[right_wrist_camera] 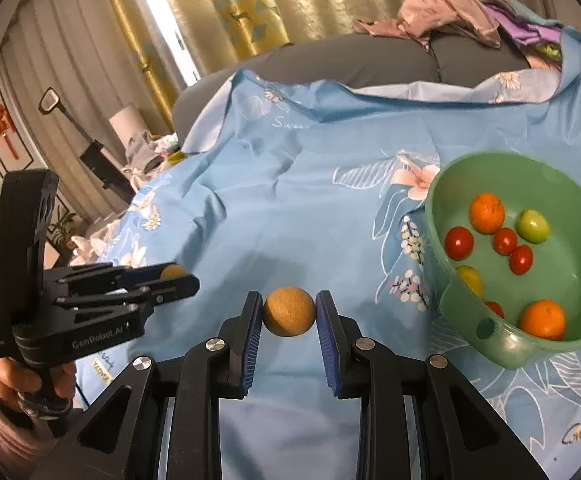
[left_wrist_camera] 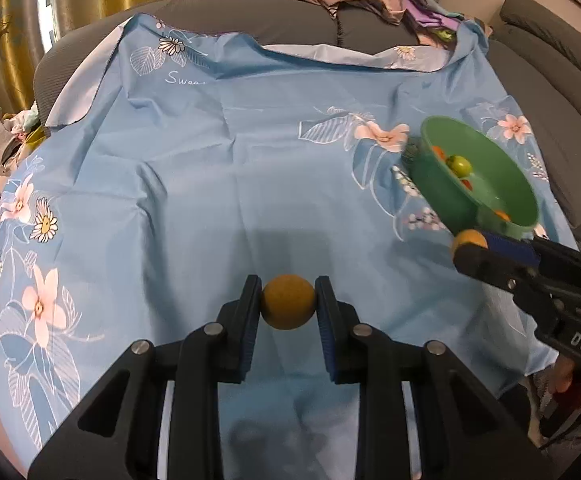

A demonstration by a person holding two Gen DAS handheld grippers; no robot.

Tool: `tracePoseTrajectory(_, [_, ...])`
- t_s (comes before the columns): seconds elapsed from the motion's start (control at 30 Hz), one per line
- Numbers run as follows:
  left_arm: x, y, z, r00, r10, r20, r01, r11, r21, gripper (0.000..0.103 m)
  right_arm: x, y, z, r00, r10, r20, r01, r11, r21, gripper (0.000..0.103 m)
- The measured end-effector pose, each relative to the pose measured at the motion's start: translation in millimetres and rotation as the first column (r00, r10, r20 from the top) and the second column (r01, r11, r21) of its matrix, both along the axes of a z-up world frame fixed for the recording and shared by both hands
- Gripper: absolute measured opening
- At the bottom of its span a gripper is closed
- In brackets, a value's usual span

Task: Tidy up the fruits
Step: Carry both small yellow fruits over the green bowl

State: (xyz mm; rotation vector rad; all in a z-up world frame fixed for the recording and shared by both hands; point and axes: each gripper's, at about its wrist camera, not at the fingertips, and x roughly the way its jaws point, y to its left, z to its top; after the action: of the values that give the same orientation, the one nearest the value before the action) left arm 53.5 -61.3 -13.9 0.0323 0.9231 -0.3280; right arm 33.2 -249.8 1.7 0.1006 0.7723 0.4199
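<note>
The left gripper [left_wrist_camera: 288,304] has its two fingers squeezed on a small round yellow-brown ball fruit [left_wrist_camera: 288,302]. The fruit sits right between the blue pads [left_wrist_camera: 252,316], up off the cloth. The right gripper [right_wrist_camera: 289,314] does the same thing. Its fingers are clamped on a second round fruit [right_wrist_camera: 289,311] of the same kind.

Just past the fingers lies the blue flowered cloth [left_wrist_camera: 210,184]. It is spread over a grey sofa [left_wrist_camera: 250,16] and has lots of wrinkles. No loose fruit shows on the cloth in either view.

To the right sits the green bowl [right_wrist_camera: 434,200]. It is on the cloth, near the right gripper and farther from the left one. Inside are two orange fruits, some small red tomatoes [right_wrist_camera: 458,243], a green one [right_wrist_camera: 533,226] and a yellow one. So most of the job looks done. These two fruits likely go in the bowl too.

What could go wrong? The fruits are round and smooth, so one might slip out if the fingers loosen too early. Then it could roll down a wrinkle and off the sofa. The bowl sits on soft cloth, so a bump on its rim may tip it. The two grippers are close together and might knock each other over the bowl.
</note>
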Motion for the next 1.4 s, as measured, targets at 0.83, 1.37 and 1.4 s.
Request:
tracePoseTrajectory(0.83, [-35.0, -38.8, 37.4, 0.991, -0.090, 0.099, 0.085, 0.995, 0.052, 0.027, -34.3, -28.2, 28.0, 0.995, -0.054, 0.087, 0.051, 0.998, 0.035, 0.029])
tracePoseTrajectory(1.37, [-2.4, -110.6, 45.5, 0.965, -0.234, 0.117, 0.227, 0.971, 0.075, 0.027, -23.2, -81.0, 32.6, 0.971, -0.203, 0.124, 0.200, 0.979, 0.041, 0.029])
tracePoseTrajectory(1.4, [1.8, -118.6, 45.9, 0.961, -0.249, 0.121, 0.241, 0.968, 0.076, 0.027, -19.8, -87.5, 33.2, 0.966, -0.226, 0.123, 0.224, 0.974, 0.029, 0.029])
